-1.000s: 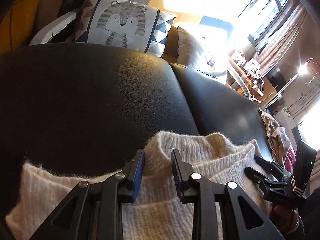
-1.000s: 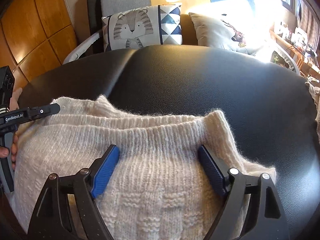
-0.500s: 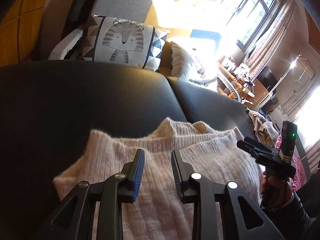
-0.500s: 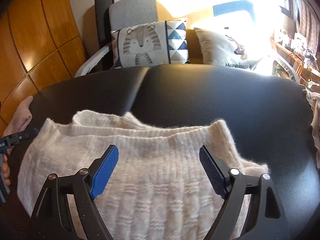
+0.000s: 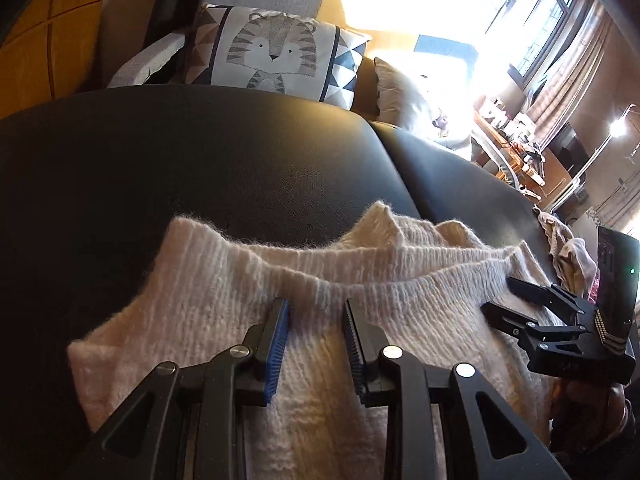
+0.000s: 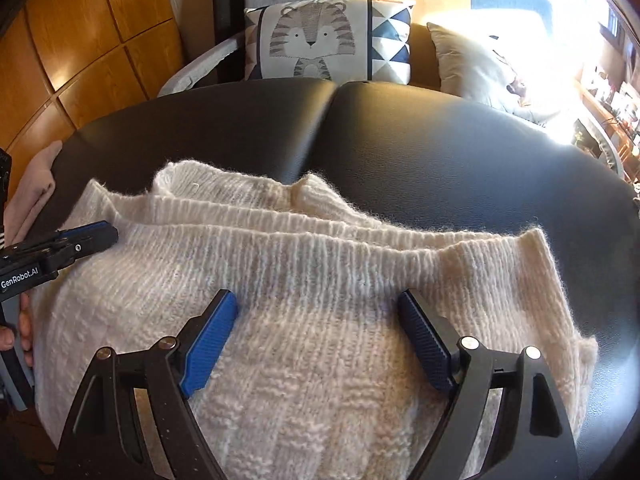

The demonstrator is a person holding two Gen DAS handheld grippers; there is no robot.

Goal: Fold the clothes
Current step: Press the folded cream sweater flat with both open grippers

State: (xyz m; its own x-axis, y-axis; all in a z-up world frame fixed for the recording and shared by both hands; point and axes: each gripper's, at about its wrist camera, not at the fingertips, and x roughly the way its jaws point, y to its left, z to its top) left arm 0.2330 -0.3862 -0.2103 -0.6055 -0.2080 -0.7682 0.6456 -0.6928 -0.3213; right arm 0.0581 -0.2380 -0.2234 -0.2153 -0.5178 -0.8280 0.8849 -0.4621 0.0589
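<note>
Left wrist view: cream sweater [image 5: 304, 320] is laid on the black leather seat [image 5: 200, 168], near edge, ribbed hem doubled over and facing the tiger cushion [image 5: 276, 52]. Left gripper [image 5: 316, 344] is set narrow, nothing pinched; the knit is only seen beneath the pads. Right gripper [image 6: 316, 340] is spread wide over the sweater, nothing held.

Step judged: next fold. It is best done with both ribbed layers caught together at each end, then carried level so no skew is introduced (fuzzy knit drags on leather).

A folded pinkish garment [image 6: 36, 184], left of the sweater, is shown only in the right view; a heap of clothes [image 5: 568, 248] right of the sweater is shown plainly only in the left view.
</note>
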